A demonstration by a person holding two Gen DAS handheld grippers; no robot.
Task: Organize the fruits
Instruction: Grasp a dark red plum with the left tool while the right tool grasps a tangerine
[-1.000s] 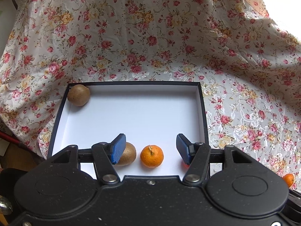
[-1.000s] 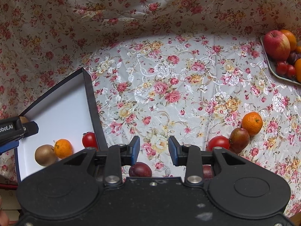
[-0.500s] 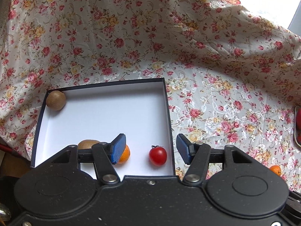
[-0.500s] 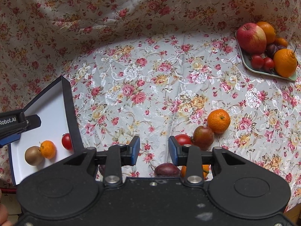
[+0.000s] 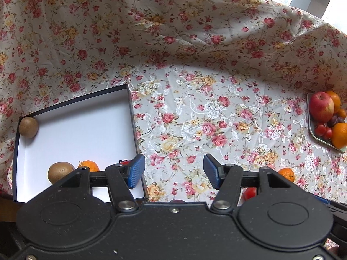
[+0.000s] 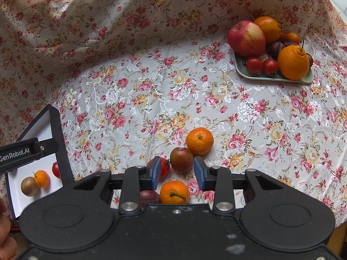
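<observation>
The black box with a white floor (image 5: 76, 134) holds a kiwi (image 5: 28, 127) in its far corner. Near its front lie a second kiwi (image 5: 59, 171), a mandarin (image 5: 89, 165) and a tomato (image 5: 124, 162) half hidden by my finger. My left gripper (image 5: 172, 171) is open and empty over the cloth, just right of the box. My right gripper (image 6: 177, 176) is open and empty above a loose cluster: a dark red fruit (image 6: 181, 160), a mandarin (image 6: 199, 140), a red tomato (image 6: 163, 169), a nearer mandarin (image 6: 174, 192) and a dark plum (image 6: 149, 197).
A green plate (image 6: 273, 78) at the far right carries an apple (image 6: 246, 39), oranges, tomatoes and plums. Flowered cloth covers the table and rises behind it. The left gripper's body (image 6: 26, 151) crosses the box wall (image 6: 59, 138). A hand (image 6: 5, 234) shows at bottom left.
My left gripper swung right, from over the box to the cloth beside it. My right gripper turned right toward the loose fruit cluster. Both stayed open.
</observation>
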